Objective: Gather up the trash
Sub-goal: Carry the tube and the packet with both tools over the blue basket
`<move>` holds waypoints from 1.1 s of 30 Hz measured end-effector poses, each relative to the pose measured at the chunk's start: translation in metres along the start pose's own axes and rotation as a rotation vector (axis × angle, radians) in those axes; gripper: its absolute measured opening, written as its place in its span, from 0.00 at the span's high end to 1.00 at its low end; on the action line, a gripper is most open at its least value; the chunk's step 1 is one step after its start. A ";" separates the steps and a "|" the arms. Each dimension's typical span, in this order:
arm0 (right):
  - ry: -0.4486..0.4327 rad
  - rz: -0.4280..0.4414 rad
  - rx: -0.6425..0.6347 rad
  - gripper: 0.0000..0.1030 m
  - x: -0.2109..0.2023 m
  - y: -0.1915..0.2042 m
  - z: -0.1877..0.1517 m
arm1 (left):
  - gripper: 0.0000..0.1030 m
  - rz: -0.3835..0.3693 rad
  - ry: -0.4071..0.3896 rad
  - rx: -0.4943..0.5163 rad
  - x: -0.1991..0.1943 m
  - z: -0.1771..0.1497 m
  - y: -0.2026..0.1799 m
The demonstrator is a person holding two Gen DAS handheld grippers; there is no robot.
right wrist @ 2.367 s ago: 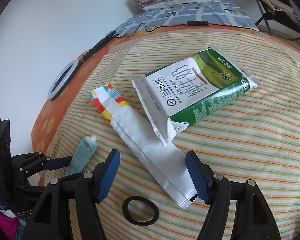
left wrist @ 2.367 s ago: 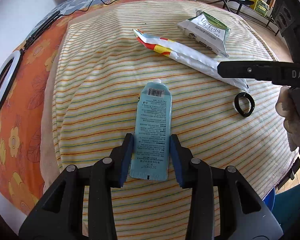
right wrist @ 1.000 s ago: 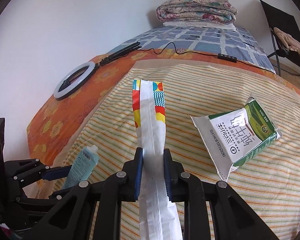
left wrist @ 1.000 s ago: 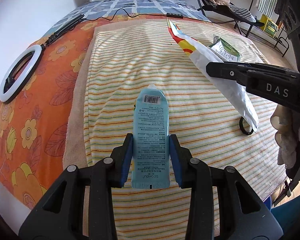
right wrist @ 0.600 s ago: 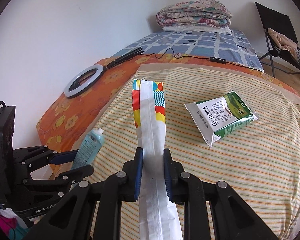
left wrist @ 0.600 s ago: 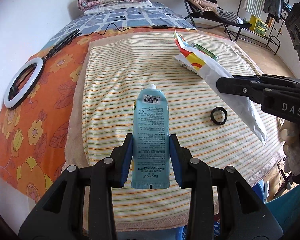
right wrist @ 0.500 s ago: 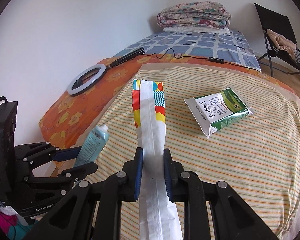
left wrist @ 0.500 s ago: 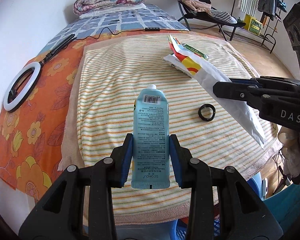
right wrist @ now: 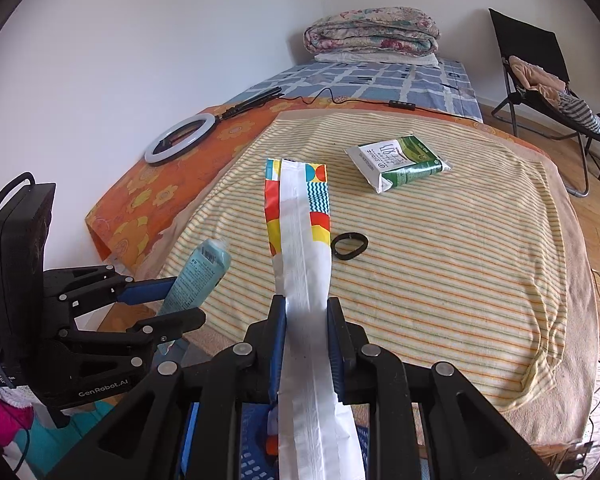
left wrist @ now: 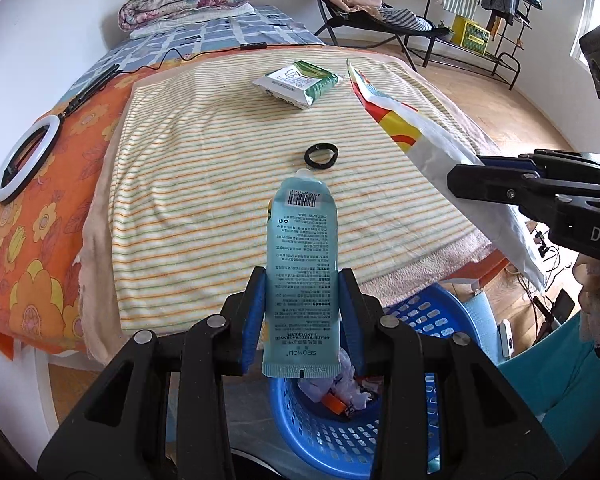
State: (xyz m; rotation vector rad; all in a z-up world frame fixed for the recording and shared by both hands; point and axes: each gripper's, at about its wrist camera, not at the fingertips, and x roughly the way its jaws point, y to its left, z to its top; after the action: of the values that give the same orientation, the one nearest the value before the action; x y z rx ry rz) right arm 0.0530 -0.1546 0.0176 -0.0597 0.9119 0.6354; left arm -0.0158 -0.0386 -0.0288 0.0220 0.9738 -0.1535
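My left gripper (left wrist: 302, 304) is shut on a light blue hand cream tube (left wrist: 302, 248), held over a blue plastic basket (left wrist: 412, 436) with crumpled trash inside. My right gripper (right wrist: 306, 334) is shut on a long white wrapper with a colourful end (right wrist: 300, 240), also held off the bed; the wrapper shows in the left wrist view (left wrist: 428, 140). The left gripper and tube show in the right wrist view (right wrist: 198, 276). A green and white packet (right wrist: 398, 162) and a black ring (right wrist: 350, 246) lie on the striped blanket (right wrist: 460, 260).
A ring light (right wrist: 180, 140) and its cable lie on the orange flowered sheet at the left. Folded quilts (right wrist: 372, 34) sit at the bed's far end. A black folding chair (right wrist: 540, 68) with clothes stands at the right, a clothes rack (left wrist: 500, 8) beyond.
Both grippers have pulled back from the bed with their items. The blue basket has come into view under the left gripper. The packet and black ring stay on the blanket.
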 end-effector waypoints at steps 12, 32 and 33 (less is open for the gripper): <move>0.040 0.008 -0.018 0.82 -0.030 0.014 -0.067 | 0.65 -0.028 0.063 0.012 0.008 -0.047 -0.027; 0.242 0.033 -0.013 0.82 0.006 0.019 -0.152 | 0.65 -0.028 0.176 0.036 0.038 -0.095 -0.037; 0.247 0.033 -0.011 0.82 0.009 0.018 -0.152 | 0.65 -0.029 0.180 0.037 0.039 -0.095 -0.037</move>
State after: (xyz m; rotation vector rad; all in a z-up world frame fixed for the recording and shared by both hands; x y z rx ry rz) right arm -0.0624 -0.1824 -0.0803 -0.1356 1.1501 0.6731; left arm -0.0782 -0.0717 -0.1125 0.0567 1.1509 -0.1992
